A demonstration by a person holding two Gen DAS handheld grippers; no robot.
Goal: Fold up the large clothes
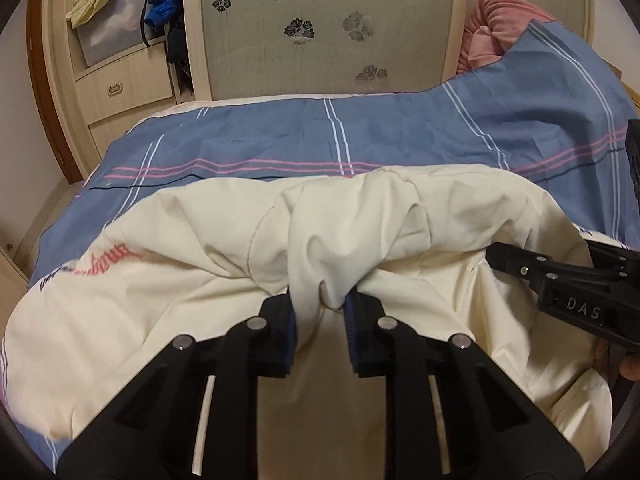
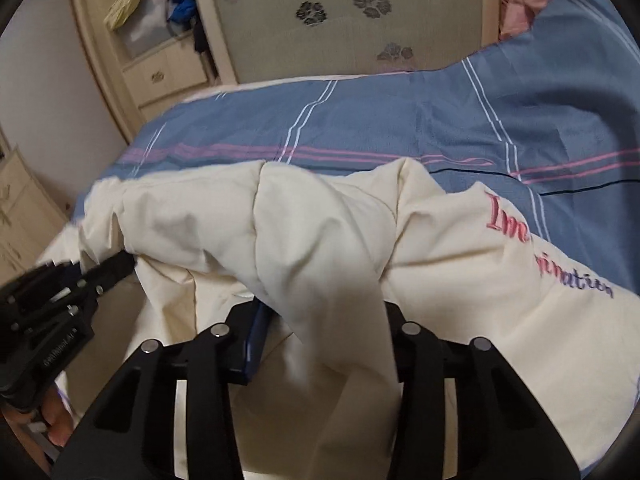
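Bedroom, mid-fold: you hold a cream garment (image 1: 248,248) with red and purple lettering, bunched across the near half of a blue striped bedsheet (image 1: 280,140), with a gripper in each hand.

In the left wrist view, your left gripper (image 1: 320,304) has a gathered fold of the cream cloth between its blue pads, and the pads press on it from both sides. In the right wrist view, your right gripper (image 2: 320,316) has a thick roll of the same cloth draped between its fingers; the left pad (image 2: 256,340) stands just clear of the fabric and the right one is hidden under it, so you cannot call that a firm hold.

The relation that matters: the garment's long axis runs from 9 o'clock to 3 o'clock across both views, and your two grippers hold points side by side along its near edge. The free bulk lies toward 12 o'clock, up the bed toward the headboard (image 1: 320,20). Neither hand is clearly nearer; each sees the other at its inner side. The fold probably has to go forward toward 12, both hands level.
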